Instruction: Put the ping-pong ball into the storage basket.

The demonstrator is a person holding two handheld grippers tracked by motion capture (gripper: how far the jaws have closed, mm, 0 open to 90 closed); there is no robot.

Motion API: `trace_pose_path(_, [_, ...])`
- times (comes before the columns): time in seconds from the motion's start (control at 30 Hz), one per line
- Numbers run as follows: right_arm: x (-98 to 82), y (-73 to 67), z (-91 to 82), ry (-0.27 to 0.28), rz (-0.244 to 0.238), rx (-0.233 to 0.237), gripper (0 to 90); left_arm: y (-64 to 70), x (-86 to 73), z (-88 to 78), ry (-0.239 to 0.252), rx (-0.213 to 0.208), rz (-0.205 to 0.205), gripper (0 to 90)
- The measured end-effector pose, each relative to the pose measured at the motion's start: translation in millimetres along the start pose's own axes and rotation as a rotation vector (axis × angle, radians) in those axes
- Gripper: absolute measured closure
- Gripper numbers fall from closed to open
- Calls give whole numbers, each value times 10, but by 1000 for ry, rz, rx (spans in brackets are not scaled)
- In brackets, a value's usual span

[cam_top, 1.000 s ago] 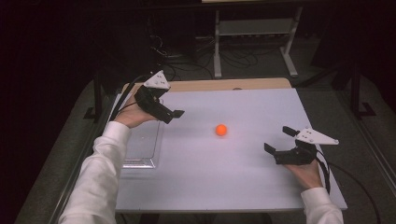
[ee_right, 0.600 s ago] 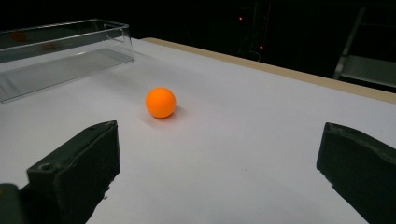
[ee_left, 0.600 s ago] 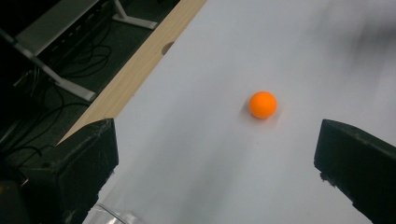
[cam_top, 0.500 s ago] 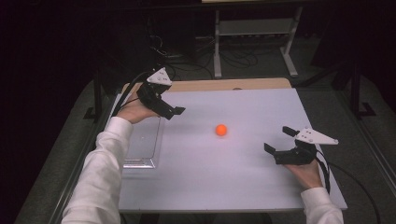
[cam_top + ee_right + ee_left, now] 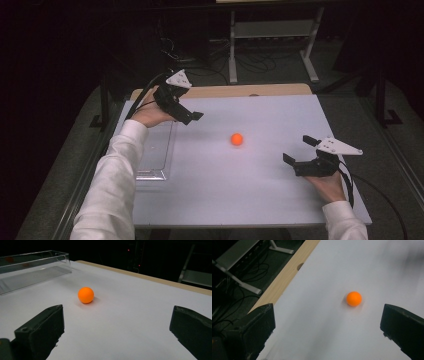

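Altogether one orange ball [image 5: 237, 139] on the white table [image 5: 240, 200], one clear tray [image 5: 155, 155], two tongs, left tongs [image 5: 192, 117] and right tongs [image 5: 299, 150], both spread apart.

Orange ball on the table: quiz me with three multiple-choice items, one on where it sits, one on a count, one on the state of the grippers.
1. Where is the orange ball?
A. inside the clear tray
B. on the bare white table, between the two grippers
C. held in the right gripper

2. How many balls are on the table?
A. one
B. two
C. three

3. How do the grippers stand?
A. both shut
B. left shut, right open
C. both open, holding nothing

Answers:
1 B, the ball lies apart from the clear tray.
2 A, just one shows.
3 C, the left gripper and right gripper have jaws spread wide.
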State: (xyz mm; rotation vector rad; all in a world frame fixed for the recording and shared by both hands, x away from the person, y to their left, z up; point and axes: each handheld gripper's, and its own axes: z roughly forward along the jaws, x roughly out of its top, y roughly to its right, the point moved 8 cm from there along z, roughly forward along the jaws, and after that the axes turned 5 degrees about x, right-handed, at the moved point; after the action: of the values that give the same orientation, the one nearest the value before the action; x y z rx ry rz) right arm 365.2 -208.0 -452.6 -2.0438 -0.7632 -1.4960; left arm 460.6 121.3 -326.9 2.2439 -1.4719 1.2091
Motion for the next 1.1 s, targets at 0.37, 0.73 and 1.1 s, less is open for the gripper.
trace_pose_path(0.37, [-5, -8, 3, -4, -2, 0, 0, 72, 100, 167, -19, -31, 37, 0])
trace_pose_path(0.73, [-1, -12, -1, -4, -4, 0, 0, 94, 195, 265, -42, -39, 59, 0])
trace_pose_path(1.1, [6, -12, -20, 1, -4, -2, 0, 166, 248, 405, -60, -65, 92, 0])
